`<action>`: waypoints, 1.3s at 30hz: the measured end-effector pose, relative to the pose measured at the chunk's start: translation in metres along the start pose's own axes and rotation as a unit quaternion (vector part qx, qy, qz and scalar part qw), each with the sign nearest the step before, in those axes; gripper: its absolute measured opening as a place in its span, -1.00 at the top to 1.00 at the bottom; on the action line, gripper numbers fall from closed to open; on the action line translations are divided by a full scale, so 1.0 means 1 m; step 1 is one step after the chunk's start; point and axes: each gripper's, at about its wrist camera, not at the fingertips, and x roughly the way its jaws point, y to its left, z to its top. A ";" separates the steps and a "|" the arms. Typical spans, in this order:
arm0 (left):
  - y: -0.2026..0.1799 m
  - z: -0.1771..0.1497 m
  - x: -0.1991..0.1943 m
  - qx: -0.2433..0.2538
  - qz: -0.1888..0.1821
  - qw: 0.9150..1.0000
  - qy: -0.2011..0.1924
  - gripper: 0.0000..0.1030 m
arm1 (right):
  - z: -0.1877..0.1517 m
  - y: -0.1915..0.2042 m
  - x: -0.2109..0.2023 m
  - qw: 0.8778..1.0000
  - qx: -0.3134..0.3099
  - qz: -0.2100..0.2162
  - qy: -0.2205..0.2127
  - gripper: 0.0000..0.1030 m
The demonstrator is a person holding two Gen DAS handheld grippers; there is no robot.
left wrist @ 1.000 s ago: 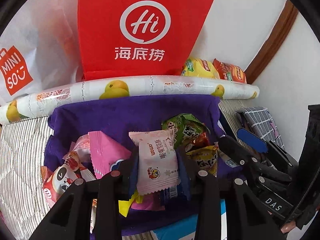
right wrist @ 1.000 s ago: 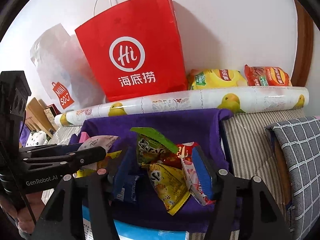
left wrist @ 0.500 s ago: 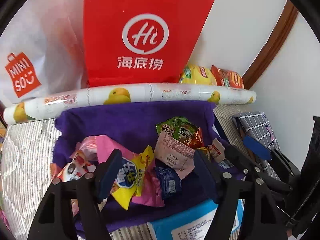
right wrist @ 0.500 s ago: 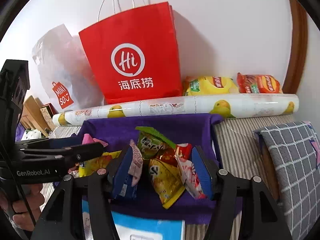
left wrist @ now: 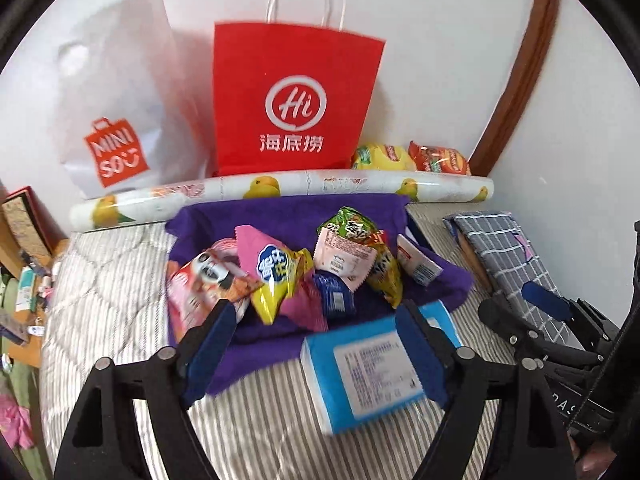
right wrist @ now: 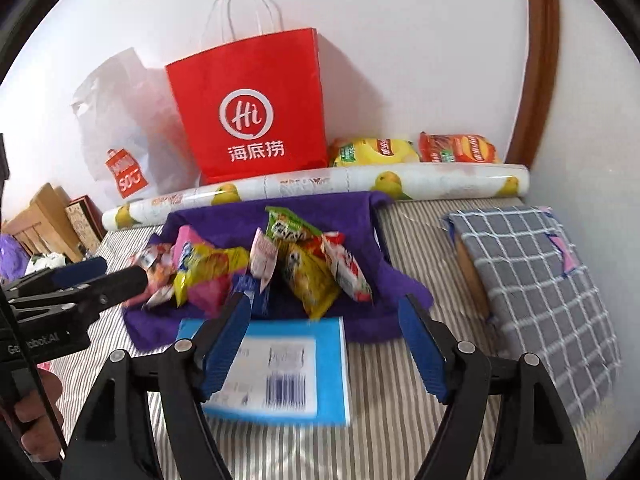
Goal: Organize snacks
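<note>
Both tongs empty, snacks heaped on the purple cloth

My left tongs (left wrist: 320, 344) and right tongs (right wrist: 326, 342) are both opening wide with nothing pinched between the pads, hanging above the near edge of the striped bed (left wrist: 120, 272). Just under them is a blue box (left wrist: 376, 368), touching the front of the cloth (left wrist: 280, 216); past that the snacks (left wrist: 296, 272) sit in one messy pile on the cloth. Behind: a duck-print roll (left wrist: 280, 188), red bag (left wrist: 292, 100), two more chip bags (right wrist: 416, 150) by the wall. Looks like I'm between drops, so next I need a fresh target, probably those chips or sorting the pile.
</note>
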 end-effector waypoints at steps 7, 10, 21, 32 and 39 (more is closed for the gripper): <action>-0.016 -0.034 -0.055 0.013 0.010 0.999 -0.029 -0.65 | -0.030 0.008 -0.068 1.000 -0.009 -0.017 -0.016 -0.65; -0.020 -0.051 -0.075 0.008 0.010 0.999 -0.039 -0.68 | -0.046 0.013 -0.096 0.998 -0.010 -0.037 -0.041 -0.70; -0.051 -0.105 -0.128 0.033 0.046 0.995 -0.084 -0.80 | -0.095 0.013 -0.160 0.996 0.001 -0.044 -0.074 -0.99; -0.063 -0.129 -0.153 0.038 0.074 0.990 -0.109 -0.80 | -0.127 0.012 -0.181 0.996 0.006 -0.034 -0.086 -0.99; -0.066 -0.136 -0.152 0.036 0.069 0.991 -0.106 -0.80 | -0.137 0.004 -0.189 0.995 0.015 -0.039 -0.093 -0.99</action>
